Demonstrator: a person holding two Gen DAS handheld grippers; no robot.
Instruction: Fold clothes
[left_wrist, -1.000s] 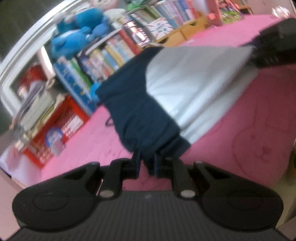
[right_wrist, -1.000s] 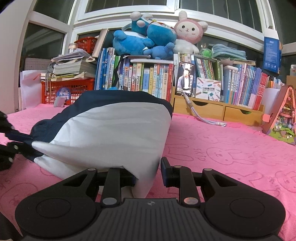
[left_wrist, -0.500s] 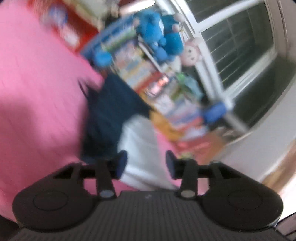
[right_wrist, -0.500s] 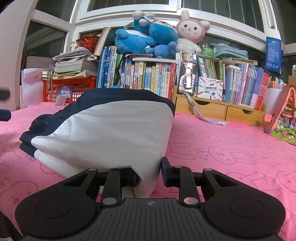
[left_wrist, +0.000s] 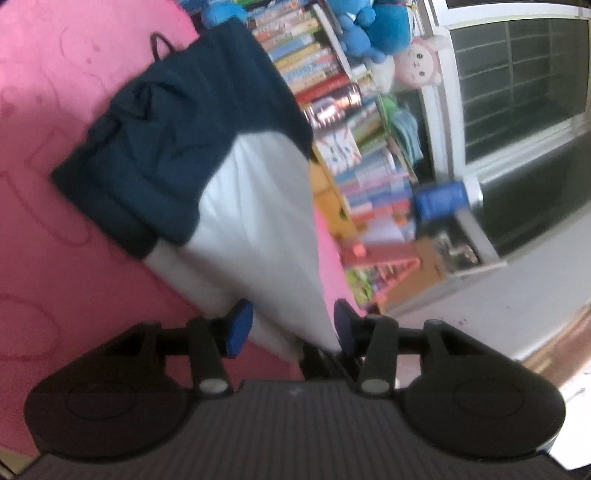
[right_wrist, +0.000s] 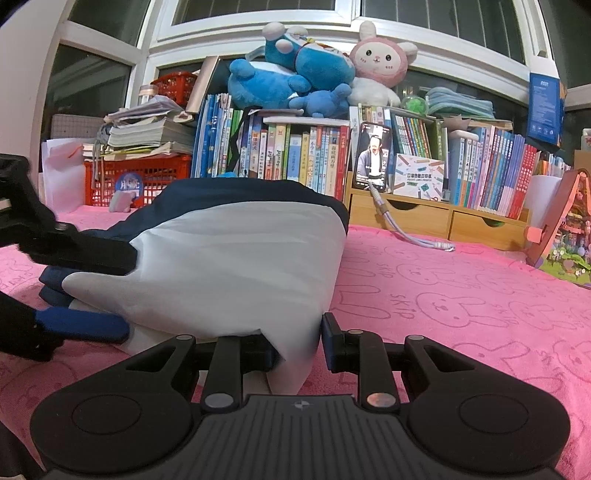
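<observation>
One folded garment (right_wrist: 236, 258), two grippers, three plush toys (right_wrist: 317, 70), one phone (right_wrist: 373, 157), two red baskets (right_wrist: 136, 177).

This looks like a child's room in a home. A pink towel (right_wrist: 461, 295) printed with bunnies fills the lower frame. Behind it, across the middle, rows of children's books (right_wrist: 295, 155) stand packed on shelves, with blue and pink plush toys (right_wrist: 314, 77) heaped on top. At left sits a red plastic crate (right_wrist: 147, 177) under stacked papers; dark windows (right_wrist: 424, 22) run along the top.
</observation>
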